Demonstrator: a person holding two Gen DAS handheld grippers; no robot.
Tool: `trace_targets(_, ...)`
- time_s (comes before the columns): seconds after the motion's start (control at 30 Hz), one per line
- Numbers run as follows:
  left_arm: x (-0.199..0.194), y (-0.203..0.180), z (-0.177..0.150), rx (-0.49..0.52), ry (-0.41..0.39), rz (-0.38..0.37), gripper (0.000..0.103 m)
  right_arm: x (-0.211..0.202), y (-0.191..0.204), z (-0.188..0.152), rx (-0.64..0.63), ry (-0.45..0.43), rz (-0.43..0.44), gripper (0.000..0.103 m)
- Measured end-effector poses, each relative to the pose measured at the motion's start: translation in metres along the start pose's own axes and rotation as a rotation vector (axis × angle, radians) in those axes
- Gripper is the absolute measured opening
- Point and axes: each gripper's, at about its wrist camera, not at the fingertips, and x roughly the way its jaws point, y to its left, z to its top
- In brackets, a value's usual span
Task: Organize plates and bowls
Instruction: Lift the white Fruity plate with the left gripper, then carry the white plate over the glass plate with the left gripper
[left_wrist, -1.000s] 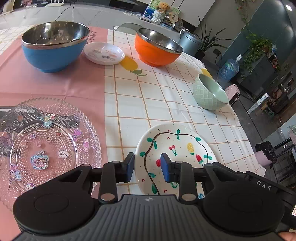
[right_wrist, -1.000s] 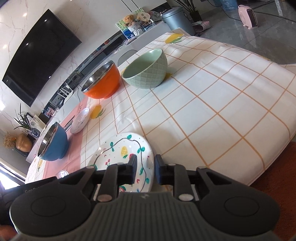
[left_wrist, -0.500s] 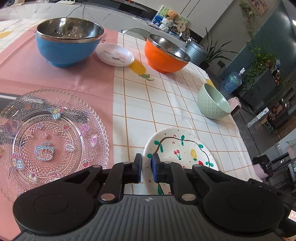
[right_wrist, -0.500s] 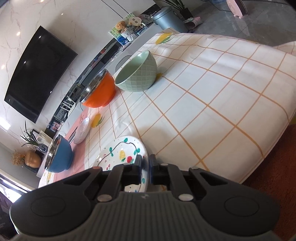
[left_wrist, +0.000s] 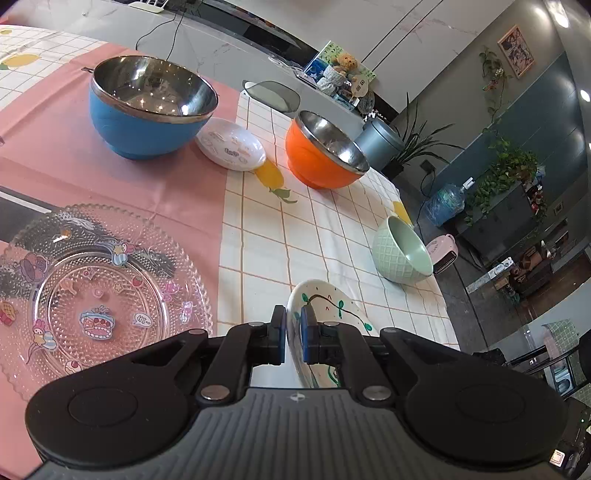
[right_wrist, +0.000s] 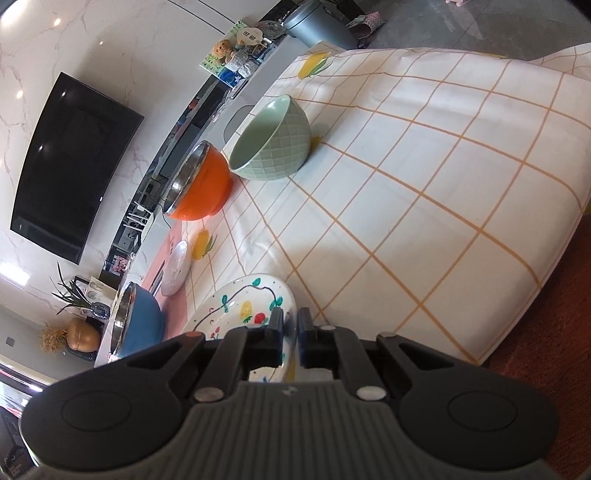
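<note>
Painted plate: I see the painted plate (left_wrist: 325, 314) at the near edge of the table (right_wrist: 443, 192), its rim caught by both my tongs.
Left gripper: my left gripper (left_wrist: 293, 339) is clamped on the plate's left rim, one pad on each face.
Right gripper: my right gripper (right_wrist: 290, 338) is clamped on the plate's right rim.
Tilt: in the left wrist view the plate stands steeply on edge, painted face turned right.
Writing: I read "HT-" on a sticker of the glass plate (left_wrist: 92, 291); the small white dish (left_wrist: 229, 148) carries print too small to read.
Beyond: blue bowl (left_wrist: 149, 107) far left, orange bowl (left_wrist: 325, 151) far, green bowl (left_wrist: 400, 254) at the right.
</note>
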Motion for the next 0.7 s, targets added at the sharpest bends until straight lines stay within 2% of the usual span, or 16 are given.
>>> trace_targets(0.37,-0.02,0.018,0.015,-0.045,-0.063,0.016,0.008,0.011,0.03,-0.002,-0.036,0.023,0.036,0.006)
trace_targets(0.7,-0.048,0.063,0.02,-0.123,-0.133,0.087,0.008,0.046,0.073,-0.019,-0.11,0.101,0.072,0.005)
